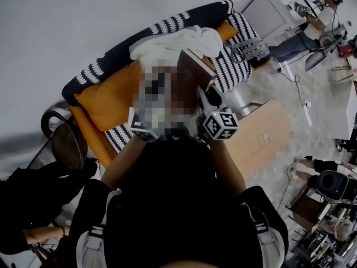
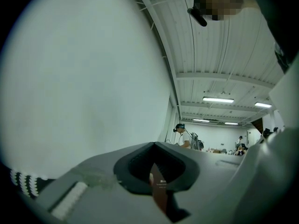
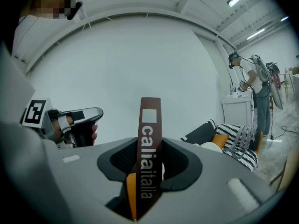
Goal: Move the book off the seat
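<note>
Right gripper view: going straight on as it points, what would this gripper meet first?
The book clamped in its jaws leads; beyond, only the white wall, probably far. The sofa lies off right.

The book (image 3: pixel 150 143) has a smooth brown cover with a faint sheen and white print on the spine. The right gripper (image 3: pixel 149 171) and the left gripper (image 2: pixel 156 171) have matt grey plastic shells, with a darker matt lining round the jaws. The seat (image 1: pixel 111 99) is covered in plain orange cloth, and its striped cover (image 1: pixel 228 66) looks like a black-and-white woven or knitted fabric. A soft, crumpled white cloth (image 1: pixel 167 46) lies on it. The board (image 1: pixel 259 138) beside it is pale, smooth wood, and the floor (image 1: pixel 312 127) is speckled grey.
</note>
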A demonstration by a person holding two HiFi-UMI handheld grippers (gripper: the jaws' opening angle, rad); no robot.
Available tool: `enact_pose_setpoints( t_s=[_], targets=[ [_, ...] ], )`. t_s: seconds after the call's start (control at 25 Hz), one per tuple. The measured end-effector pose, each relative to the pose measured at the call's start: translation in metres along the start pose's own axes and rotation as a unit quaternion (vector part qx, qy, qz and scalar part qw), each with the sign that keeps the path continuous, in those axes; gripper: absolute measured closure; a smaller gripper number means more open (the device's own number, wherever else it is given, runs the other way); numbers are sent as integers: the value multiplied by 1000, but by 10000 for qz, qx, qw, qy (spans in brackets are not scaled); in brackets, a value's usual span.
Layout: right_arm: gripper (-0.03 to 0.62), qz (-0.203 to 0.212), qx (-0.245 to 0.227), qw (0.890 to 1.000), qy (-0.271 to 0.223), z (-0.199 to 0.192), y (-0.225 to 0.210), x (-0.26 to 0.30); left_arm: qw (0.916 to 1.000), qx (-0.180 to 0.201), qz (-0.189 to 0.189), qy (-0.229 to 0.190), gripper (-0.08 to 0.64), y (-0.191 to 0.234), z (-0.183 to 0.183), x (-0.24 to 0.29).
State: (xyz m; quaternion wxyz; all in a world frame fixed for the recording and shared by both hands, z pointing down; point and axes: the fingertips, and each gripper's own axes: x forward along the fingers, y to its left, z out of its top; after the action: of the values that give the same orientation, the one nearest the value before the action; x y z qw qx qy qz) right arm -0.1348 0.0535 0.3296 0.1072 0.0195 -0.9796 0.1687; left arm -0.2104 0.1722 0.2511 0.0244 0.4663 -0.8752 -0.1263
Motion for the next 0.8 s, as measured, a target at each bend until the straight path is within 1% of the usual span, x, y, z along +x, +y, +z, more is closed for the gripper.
enact_pose_setpoints(
  t_s=[0.16,0.32,0.48,0.8],
  targets=[
    [439,-13,21,10000,-64,5,0,3,10000,-24,-35,28,554,0,-1,1],
    [439,-24,-2,9999,-99,7,0,2,9998,137,-64,128,555,-2,-5,4],
    [439,-53,-2,9999,-105,7,1,2,10000,-7,-59,-29,554,2,-1,3],
    [439,-119,-33,9998,-162,10,7,-3,10000,-29,-43,-38,554,8,2,-3]
  ],
)
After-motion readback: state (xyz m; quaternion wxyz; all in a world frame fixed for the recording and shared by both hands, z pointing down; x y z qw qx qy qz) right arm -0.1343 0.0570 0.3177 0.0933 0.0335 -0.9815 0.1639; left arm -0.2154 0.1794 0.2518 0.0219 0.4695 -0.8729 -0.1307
